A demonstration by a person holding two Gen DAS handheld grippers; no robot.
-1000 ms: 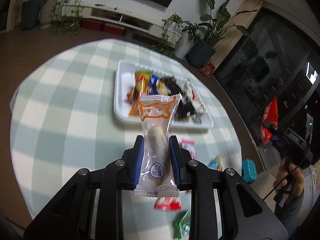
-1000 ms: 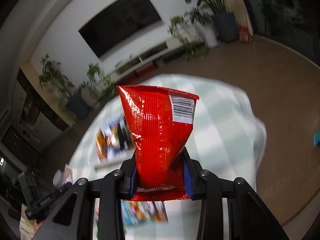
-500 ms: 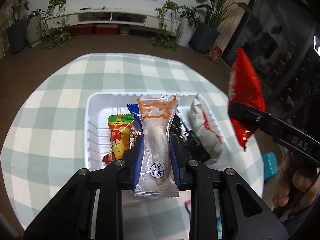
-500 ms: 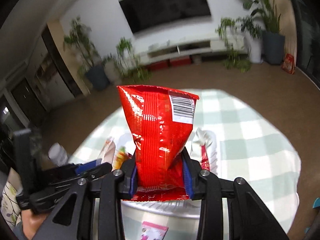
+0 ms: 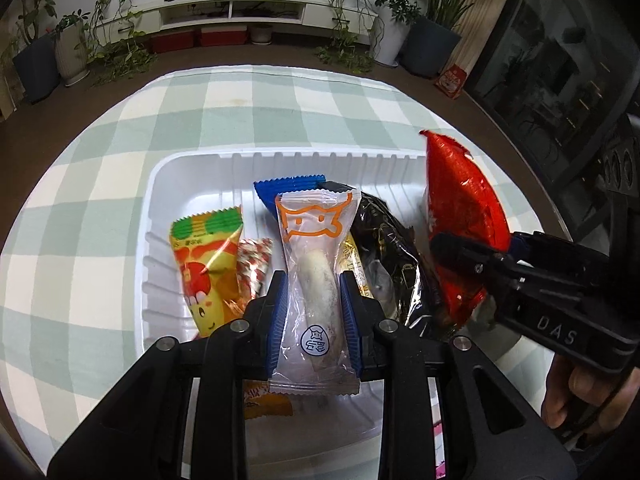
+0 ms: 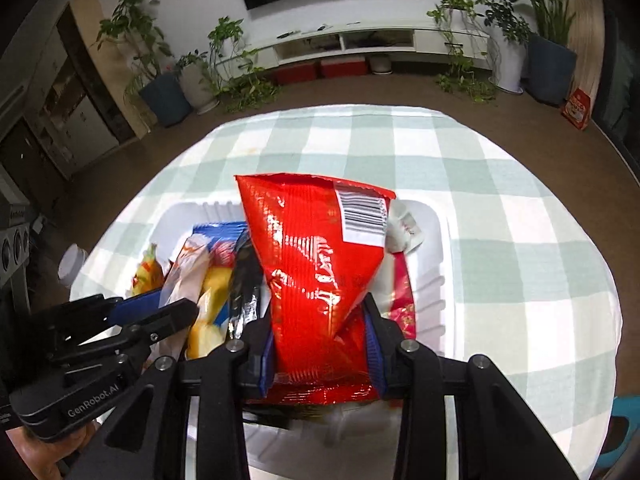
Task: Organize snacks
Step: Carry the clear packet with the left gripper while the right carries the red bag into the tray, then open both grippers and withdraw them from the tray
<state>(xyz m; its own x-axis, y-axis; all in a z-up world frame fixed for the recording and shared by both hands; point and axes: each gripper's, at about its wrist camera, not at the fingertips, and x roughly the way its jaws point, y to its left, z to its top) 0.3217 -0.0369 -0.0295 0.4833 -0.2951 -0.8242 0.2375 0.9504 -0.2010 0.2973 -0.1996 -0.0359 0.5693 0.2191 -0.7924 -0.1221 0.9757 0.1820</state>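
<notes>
My left gripper is shut on a clear snack packet with an orange cat outline and holds it over the white tray. My right gripper is shut on a red foil bag above the tray's right half. In the left wrist view the red foil bag and the right gripper hang at the right. The left gripper with its clear packet shows at the lower left of the right wrist view. The tray holds several wrapped snacks.
In the tray lie a yellow packet, a blue one, a black foil one and a white-red one. The round table wears a green-white checked cloth. A pink packet lies near the tray's front corner.
Both grippers have swung in over the tray and come lower, each still gripping its snack. The tray now fills the middle of both views, and the two grippers sit side by side.
</notes>
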